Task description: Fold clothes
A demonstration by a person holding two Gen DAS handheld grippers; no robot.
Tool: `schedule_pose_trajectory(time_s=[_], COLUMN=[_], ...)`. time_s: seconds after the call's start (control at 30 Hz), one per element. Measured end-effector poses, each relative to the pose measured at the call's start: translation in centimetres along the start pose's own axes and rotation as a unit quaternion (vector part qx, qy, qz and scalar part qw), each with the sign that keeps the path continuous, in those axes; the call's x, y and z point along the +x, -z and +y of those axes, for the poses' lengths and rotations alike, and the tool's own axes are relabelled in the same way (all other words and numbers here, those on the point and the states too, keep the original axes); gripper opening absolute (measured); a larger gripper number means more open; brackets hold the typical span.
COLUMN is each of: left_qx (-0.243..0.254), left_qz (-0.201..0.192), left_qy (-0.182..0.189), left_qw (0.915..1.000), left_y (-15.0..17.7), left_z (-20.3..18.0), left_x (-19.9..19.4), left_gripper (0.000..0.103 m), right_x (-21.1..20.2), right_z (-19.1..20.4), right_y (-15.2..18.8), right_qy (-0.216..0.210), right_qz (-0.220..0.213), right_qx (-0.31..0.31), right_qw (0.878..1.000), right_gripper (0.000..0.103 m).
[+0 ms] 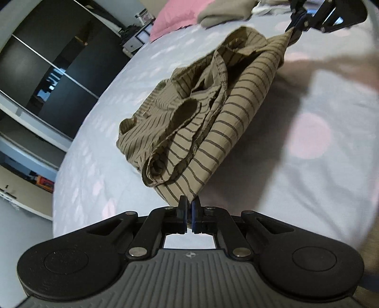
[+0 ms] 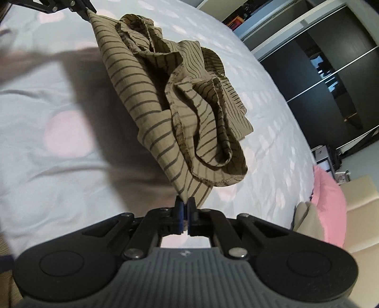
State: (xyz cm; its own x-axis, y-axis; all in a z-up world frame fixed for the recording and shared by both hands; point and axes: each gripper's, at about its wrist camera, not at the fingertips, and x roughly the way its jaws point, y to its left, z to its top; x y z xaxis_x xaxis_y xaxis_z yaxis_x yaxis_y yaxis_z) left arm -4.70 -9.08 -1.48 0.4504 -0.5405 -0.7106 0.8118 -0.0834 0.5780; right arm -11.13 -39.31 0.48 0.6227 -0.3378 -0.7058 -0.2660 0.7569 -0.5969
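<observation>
A tan garment with dark stripes (image 1: 213, 113) hangs bunched above the bed, stretched between both grippers. My left gripper (image 1: 189, 205) is shut on one corner of its edge, the cloth pinched between the pads. In the same view my right gripper (image 1: 299, 24) holds the opposite corner at the top right. In the right wrist view my right gripper (image 2: 185, 205) is shut on a corner of the striped garment (image 2: 180, 99), and my left gripper (image 2: 86, 9) grips the far corner at the top left. The rest of the fabric sags in crumpled folds.
A pale bedsheet (image 1: 319, 165) with faint pink spots lies under the garment. A pink pillow (image 1: 175, 16) and a folded olive cloth (image 1: 225, 11) sit at the head of the bed. Dark sliding wardrobe doors (image 2: 331, 71) stand beside the bed.
</observation>
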Motion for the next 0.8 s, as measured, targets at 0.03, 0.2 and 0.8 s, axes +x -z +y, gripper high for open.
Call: schedule_pose_trajectory(time_s=[0.03,0.2,0.8], left_qx=[0.003,0.031,0.041], left_qz=[0.000,0.025,0.039], left_qy=[0.009,0.061,0.104], left_qw=[1.0000,0.9974,0.9930], left_y=[0.1,1.0,1.7], left_z=[-0.4,-2.8,-3.3], left_x=[-0.7,-1.0,1.2], left_gripper=[0.001,0.001,0.018], right_x=[-0.7,-2.0,-1.7], right_z=[0.1,1.7,3.0], right_y=[0.2,2.0,3.2], right_qy=[-0.009,-0.066,-0.062], right_qz=[0.003,0.027,-0.004], right_qx=[-0.001,-0.016,-0.055], right_qw=[1.000,0.997,0.997], right_gripper=[0.002,0.002,0.001])
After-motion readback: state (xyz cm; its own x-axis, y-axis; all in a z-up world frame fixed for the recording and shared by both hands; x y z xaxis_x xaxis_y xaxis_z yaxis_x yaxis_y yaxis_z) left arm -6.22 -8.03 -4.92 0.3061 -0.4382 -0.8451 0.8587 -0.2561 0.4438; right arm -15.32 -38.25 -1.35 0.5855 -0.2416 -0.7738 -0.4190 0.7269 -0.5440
